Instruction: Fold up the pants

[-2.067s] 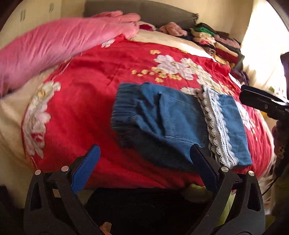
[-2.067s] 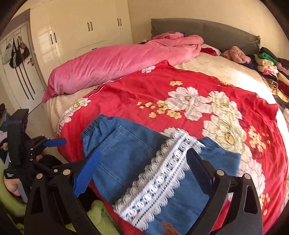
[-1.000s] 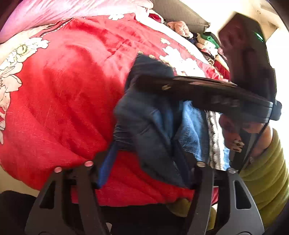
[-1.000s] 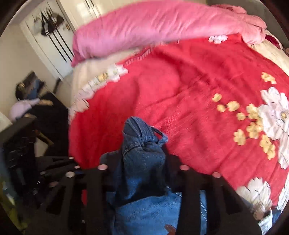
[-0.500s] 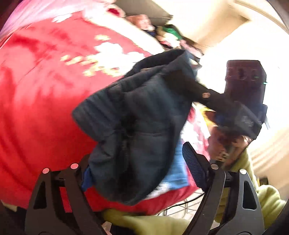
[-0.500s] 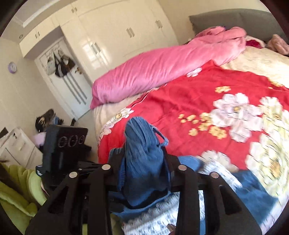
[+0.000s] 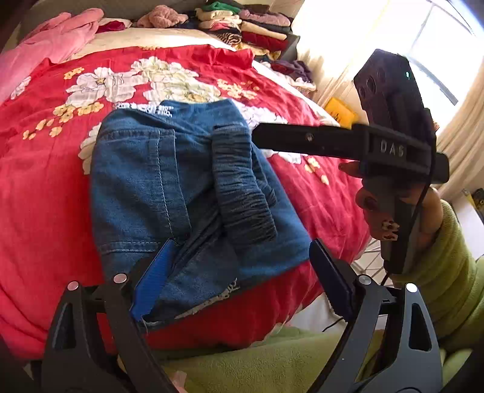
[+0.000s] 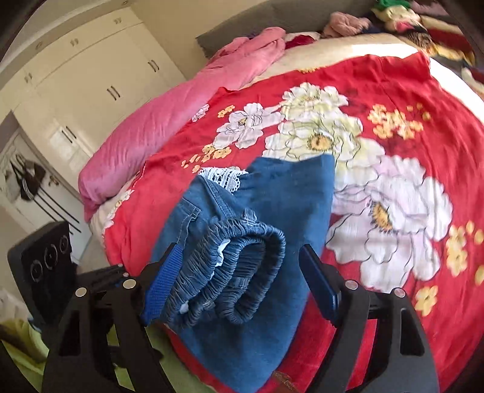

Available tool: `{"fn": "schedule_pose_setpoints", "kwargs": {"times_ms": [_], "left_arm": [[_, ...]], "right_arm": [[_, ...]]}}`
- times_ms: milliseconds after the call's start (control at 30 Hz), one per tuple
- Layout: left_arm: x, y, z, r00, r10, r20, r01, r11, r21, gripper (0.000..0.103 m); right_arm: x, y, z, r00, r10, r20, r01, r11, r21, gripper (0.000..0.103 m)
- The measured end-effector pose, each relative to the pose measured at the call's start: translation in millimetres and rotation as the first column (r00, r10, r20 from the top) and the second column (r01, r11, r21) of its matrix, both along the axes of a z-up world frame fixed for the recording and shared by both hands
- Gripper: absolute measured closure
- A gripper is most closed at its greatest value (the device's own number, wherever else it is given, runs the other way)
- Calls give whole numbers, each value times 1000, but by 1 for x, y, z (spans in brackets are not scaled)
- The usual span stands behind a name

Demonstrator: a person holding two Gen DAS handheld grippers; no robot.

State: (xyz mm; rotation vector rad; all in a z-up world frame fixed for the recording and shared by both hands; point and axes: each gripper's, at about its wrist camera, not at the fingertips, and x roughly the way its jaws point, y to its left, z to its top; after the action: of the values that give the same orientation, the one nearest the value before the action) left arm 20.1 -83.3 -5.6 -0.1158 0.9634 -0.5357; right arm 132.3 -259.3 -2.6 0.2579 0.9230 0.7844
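The blue denim pants point(image 7: 169, 181) lie folded on the red flowered bedspread point(image 7: 45, 196) near the bed's front edge. The gathered elastic waistband point(image 7: 242, 193) rests on top. My left gripper point(image 7: 242, 281) is opening over the near denim edge; its right pad stands clear of the cloth. In the right wrist view the rolled waistband point(image 8: 230, 272) lies between the fingers of my right gripper point(image 8: 242, 285), whose jaws are opening, with a gap at the right pad. White lace trim point(image 8: 224, 177) peeks out at the far end. From the right, a right-gripper finger point(image 7: 287, 139) reaches over the pants.
A pink duvet point(image 8: 169, 121) lies along the bed's far left. Stacks of folded clothes point(image 7: 251, 27) sit by the headboard. A white wardrobe point(image 8: 99, 75) stands behind. A green sleeve point(image 7: 453, 272) and a hand are at the right, by the curtained window.
Both grippers carried the waistband end across and laid it over the rest of the pants. Their jaws have widened and no longer pinch the denim.
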Motion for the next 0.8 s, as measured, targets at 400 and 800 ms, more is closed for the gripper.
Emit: {"fn": "schedule_pose_setpoints", "kwargs": {"times_ms": [400, 800], "left_arm": [[-1, 0, -5, 1000, 19, 3, -19, 1000, 17, 20], [-5, 2, 0, 1000, 26, 10, -26, 1000, 4, 19]], "right_arm": [[-5, 41, 12, 994, 67, 83, -60, 995, -85, 86], [-7, 20, 5, 997, -10, 73, 20, 991, -134, 58]]}}
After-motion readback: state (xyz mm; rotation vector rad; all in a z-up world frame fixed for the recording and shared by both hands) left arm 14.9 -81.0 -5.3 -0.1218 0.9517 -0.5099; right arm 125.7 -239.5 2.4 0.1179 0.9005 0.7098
